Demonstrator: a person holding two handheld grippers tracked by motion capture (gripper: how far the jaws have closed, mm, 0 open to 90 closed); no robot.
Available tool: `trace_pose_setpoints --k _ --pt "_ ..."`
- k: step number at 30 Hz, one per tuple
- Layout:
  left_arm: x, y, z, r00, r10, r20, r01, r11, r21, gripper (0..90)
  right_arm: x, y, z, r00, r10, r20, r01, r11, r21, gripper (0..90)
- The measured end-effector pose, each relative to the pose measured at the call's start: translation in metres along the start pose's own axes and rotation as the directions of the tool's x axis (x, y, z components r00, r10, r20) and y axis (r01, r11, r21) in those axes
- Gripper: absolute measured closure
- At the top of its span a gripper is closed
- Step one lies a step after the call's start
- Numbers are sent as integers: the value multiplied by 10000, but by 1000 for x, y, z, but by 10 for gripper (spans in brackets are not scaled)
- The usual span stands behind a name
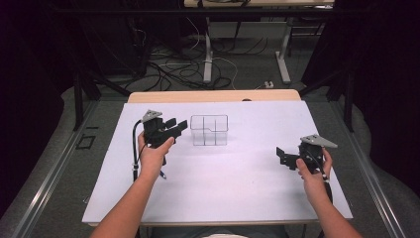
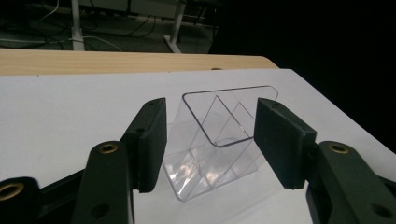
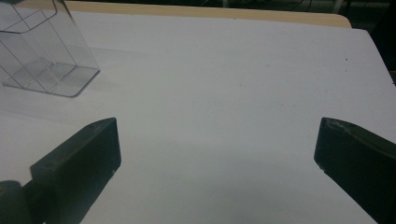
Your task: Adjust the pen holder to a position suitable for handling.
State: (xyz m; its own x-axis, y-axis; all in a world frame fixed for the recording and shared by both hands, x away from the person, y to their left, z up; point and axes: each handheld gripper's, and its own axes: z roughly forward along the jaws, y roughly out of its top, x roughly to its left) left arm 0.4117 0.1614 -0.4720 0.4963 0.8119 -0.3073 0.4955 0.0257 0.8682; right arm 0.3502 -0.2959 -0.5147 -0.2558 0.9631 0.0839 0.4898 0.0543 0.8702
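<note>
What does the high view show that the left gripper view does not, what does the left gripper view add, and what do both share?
High view alone: the person's two hands, the right gripper held apart at the right, and the whole white table sheet.

Left gripper view alone: the left gripper seen close along its open jaws, nothing between them.

Both: the clear divided container standing on the sheet, the wooden table edge behind it, and floor cables beyond.

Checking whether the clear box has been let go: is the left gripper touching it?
Apart. In the high view the left gripper sits left of the clear divided box with white table between them; its jaws stand open with nothing between them.
</note>
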Motion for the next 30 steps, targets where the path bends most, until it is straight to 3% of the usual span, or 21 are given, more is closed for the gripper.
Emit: trace_pose_setpoints --k 8,10,16,19,20,21,25,26,30 --pt "-3 -5 -20 9987 506 -87 -509 9983 -300 335 1 0 -1 10000 -58 -25 59 9999 112 1" --pt "-1 -6 -24 9958 861 -314 -876 9949 -492 306 1 0 -1 10000 -64 -30 65 9999 97 1" --pt "-2 -10 -40 9890 1423 -400 -1441 9884 -484 280 0 1 -2 10000 -49 -62 49 10000 82 1" --pt "0 -13 -51 9946 1029 -162 -1035 9935 -465 284 1 0 1 10000 -33 33 34 9998 -187 1" --pt "0 -15 -53 9957 912 -136 -917 9948 -453 283 0 1 -2 9999 -113 -13 113 9996 259 1" --pt "2 -17 -58 9962 836 -230 -843 9960 -308 271 0 1 -1 9999 -117 -65 118 9999 48 1" --pt "6 -21 -65 9971 681 -338 -691 9972 -288 211 2 1 -1 10000 -94 -8 94 10000 20 1" --pt "8 -22 -67 9979 538 -359 -548 9981 -273 147 2 1 -1 9998 -170 -50 170 9998 48 1" --pt "16 -24 -76 9986 -29 -525 9 9993 -384 115 3 1 0 9999 -146 -76 147 9999 66 1"
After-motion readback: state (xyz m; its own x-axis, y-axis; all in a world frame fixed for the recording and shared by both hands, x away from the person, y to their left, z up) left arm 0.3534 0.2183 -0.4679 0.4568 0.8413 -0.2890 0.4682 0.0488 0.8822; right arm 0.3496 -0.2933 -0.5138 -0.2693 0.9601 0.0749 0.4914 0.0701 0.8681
